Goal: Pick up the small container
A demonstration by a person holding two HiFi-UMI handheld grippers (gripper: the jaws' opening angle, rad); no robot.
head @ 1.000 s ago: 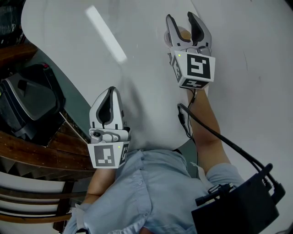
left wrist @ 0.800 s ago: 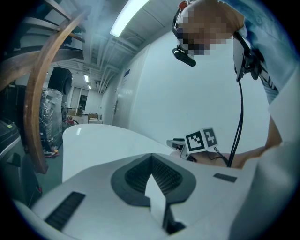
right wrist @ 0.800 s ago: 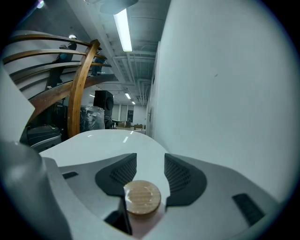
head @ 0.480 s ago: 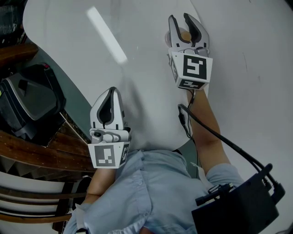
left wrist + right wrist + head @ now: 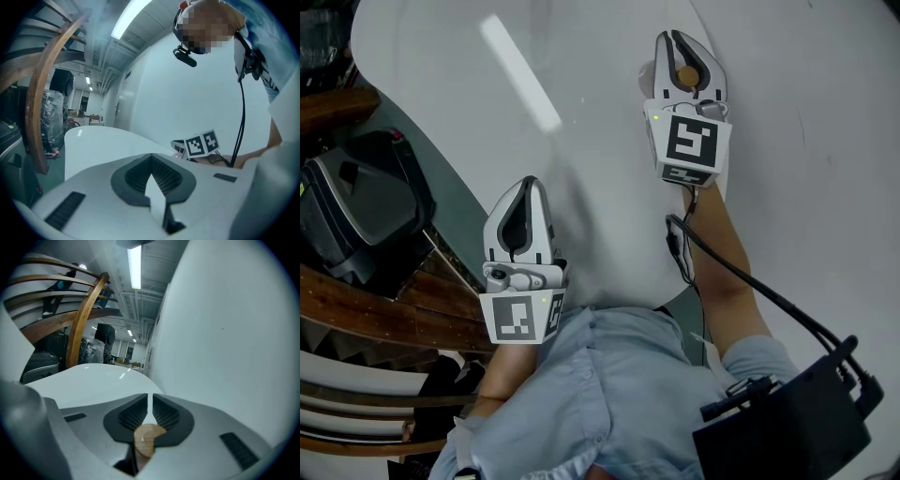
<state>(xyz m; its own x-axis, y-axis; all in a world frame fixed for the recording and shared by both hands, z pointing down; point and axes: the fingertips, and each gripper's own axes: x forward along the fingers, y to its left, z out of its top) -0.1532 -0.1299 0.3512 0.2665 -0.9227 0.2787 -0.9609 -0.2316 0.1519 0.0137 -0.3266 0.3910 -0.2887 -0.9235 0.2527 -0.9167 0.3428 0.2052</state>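
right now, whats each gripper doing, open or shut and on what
Left gripper: shut, nothing between its jaws.
Right gripper: jaws have just been closing, now shut on the small container.

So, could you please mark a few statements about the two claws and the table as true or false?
The right claw is open and empty. False: its jaws have just been closing and now grip the small container.
The small container has a brown top. True.
The left claw holds a second container. False: it is shut, with nothing in it.
The table is white. True.
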